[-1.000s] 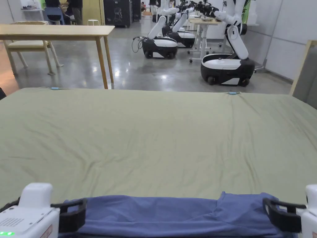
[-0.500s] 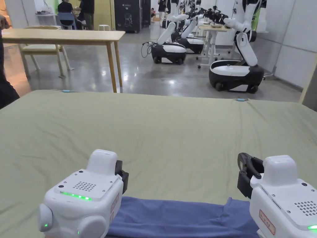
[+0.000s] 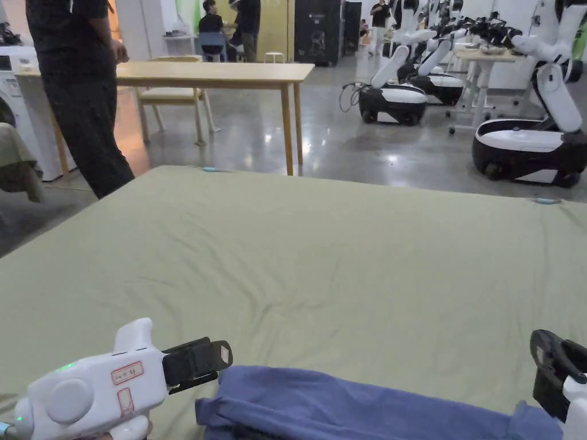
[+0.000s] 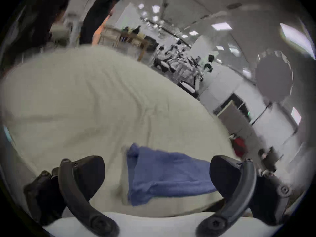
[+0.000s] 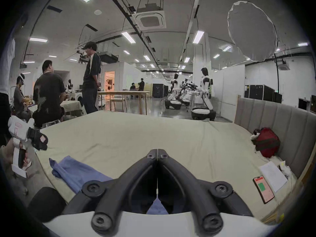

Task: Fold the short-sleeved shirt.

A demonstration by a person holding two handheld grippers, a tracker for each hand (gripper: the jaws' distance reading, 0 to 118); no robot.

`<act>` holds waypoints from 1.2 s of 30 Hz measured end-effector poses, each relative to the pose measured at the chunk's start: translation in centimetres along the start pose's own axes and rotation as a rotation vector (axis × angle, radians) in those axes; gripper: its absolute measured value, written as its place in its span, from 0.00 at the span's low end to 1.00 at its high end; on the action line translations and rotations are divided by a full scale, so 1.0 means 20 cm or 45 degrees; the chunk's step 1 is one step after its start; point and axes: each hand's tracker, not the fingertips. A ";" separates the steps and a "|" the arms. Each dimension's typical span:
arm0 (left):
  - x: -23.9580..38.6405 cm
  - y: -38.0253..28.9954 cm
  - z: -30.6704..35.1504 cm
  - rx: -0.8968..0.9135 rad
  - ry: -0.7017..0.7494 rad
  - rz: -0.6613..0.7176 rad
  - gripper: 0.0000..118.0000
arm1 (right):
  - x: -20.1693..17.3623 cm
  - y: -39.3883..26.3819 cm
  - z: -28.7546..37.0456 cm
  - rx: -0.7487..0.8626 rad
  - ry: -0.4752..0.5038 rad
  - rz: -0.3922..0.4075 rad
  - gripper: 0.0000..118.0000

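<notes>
Item: short-sleeved shirt (image 3: 367, 409), blue, lying as a long narrow band along the near edge of the olive-green bed sheet (image 3: 321, 258); several layers are seen stacked at its left end, so it is judged partly folded.

Left gripper (image 3: 198, 361): lifted clear of the shirt and held sideways just above its left end. Jaws are spread wide in the left gripper view, nothing between them. Half a second earlier it was seen hovering over the fabric; a second earlier both grippers were set at the band's two ends.

Right gripper (image 5: 157, 152): jaws brought together tip to tip, no cloth pinched between the tips; blue fabric is seen below the jaws.

Change noted: both ends have been let go and the tools raised. The lengthwise fold is judged finished; a crosswise fold, end over end, is expected to remain.

Also recorded: phone (image 5: 263, 189) and red bag (image 5: 267, 142) at the bed's right side; bystander (image 3: 80, 97) beyond the left corner.
</notes>
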 end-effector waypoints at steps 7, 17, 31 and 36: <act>-0.39 -0.32 -0.18 -0.111 -0.485 0.786 1.00 | -0.10 0.00 -0.06 -0.028 0.053 -0.007 0.01; -0.15 -0.47 -0.56 -0.030 -0.439 0.929 0.09 | -0.12 0.05 -0.09 -0.028 0.054 0.006 0.01; -0.22 0.01 -0.16 0.212 -0.024 0.158 0.06 | -0.05 0.04 -0.08 -0.059 0.026 0.021 0.01; 0.38 -0.02 -0.16 0.225 0.033 -0.609 0.06 | -0.07 0.03 -0.08 -0.072 0.038 0.049 0.01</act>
